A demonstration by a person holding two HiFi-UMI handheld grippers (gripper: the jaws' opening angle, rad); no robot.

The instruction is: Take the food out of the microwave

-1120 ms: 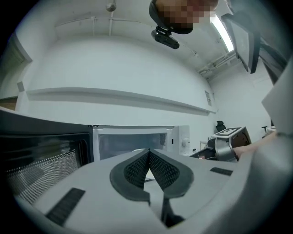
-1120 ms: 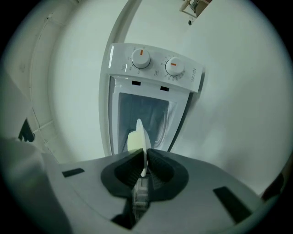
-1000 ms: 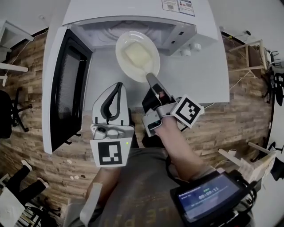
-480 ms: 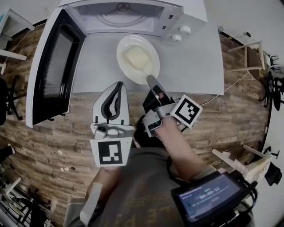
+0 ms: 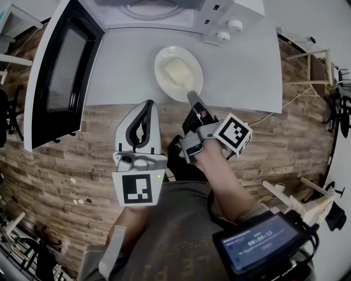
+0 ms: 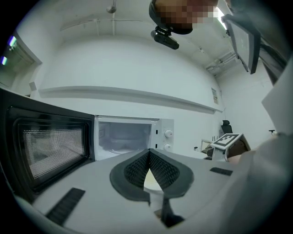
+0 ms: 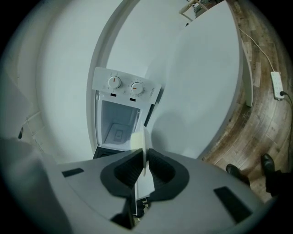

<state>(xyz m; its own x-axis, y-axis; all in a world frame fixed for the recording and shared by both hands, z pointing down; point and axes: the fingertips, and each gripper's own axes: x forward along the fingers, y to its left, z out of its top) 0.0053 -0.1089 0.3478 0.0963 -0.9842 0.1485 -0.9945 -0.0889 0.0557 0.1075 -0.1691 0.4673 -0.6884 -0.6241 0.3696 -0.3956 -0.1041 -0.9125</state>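
A white plate (image 5: pixel 164 82) with a pale slab of food (image 5: pixel 178 70) sits low over the white table (image 5: pixel 120 66), in front of the open microwave (image 5: pixel 159 13). My right gripper (image 5: pixel 193 94) pinches the plate's near rim; its jaws are starting to open with the rim still between the pads. From the right gripper view the plate (image 7: pixel 144 141) stands edge-on in the right gripper (image 7: pixel 144 157). My left gripper (image 5: pixel 147 104) hovers at the table's front edge, left of the plate, shut and empty. In the left gripper view its jaws (image 6: pixel 149 153) point at the microwave (image 6: pixel 132 137).
The microwave door (image 5: pixel 60 71) swings wide open to the left and overhangs the table's edge. Two knobs (image 5: pixel 229 30) sit on the microwave's right panel. Wooden floor lies below, with a wooden stool (image 5: pixel 315 68) at right. A small screen (image 5: pixel 258 244) sits at the lower right.
The plate has come out of the microwave's mouth and toward the table's front edge, held by the right gripper. Both grippers drew back and sank a little.
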